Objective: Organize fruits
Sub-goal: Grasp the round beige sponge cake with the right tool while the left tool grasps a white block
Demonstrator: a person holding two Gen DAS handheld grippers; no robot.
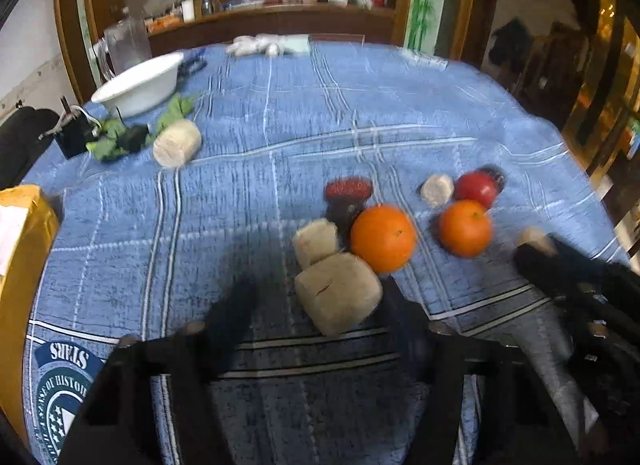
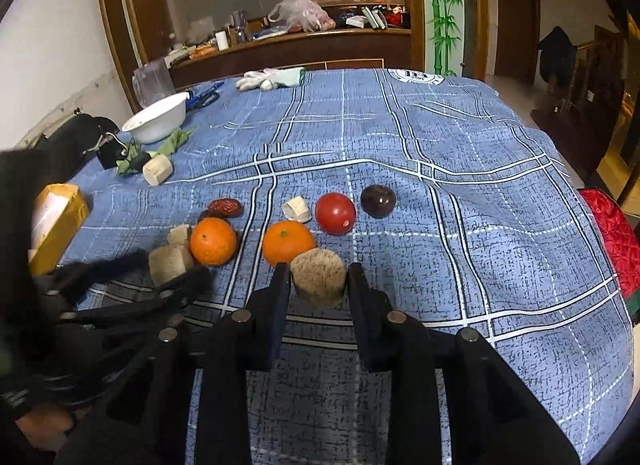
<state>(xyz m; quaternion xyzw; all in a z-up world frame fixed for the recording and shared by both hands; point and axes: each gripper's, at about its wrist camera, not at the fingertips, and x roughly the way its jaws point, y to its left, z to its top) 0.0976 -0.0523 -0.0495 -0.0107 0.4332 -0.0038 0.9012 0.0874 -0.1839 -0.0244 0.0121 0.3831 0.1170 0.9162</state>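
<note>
Fruits lie in a loose cluster on the blue plaid tablecloth, around the middle of the right wrist view. Going left to right there: at lower left the left gripper has its fingers spread wide around a beige stalk chunk, without visibly pressing it; behind that sit a smaller pale piece, a red date and an orange. Next come a second orange, a small white piece, a red tomato and a dark purple fruit. At lower centre the right gripper brackets a round beige chunk, its fingers beside the chunk's sides with small gaps showing, so it is not clamped. At upper left are a white bowl, green leaves and another pale chunk. The left wrist view is motion-blurred.
</note>
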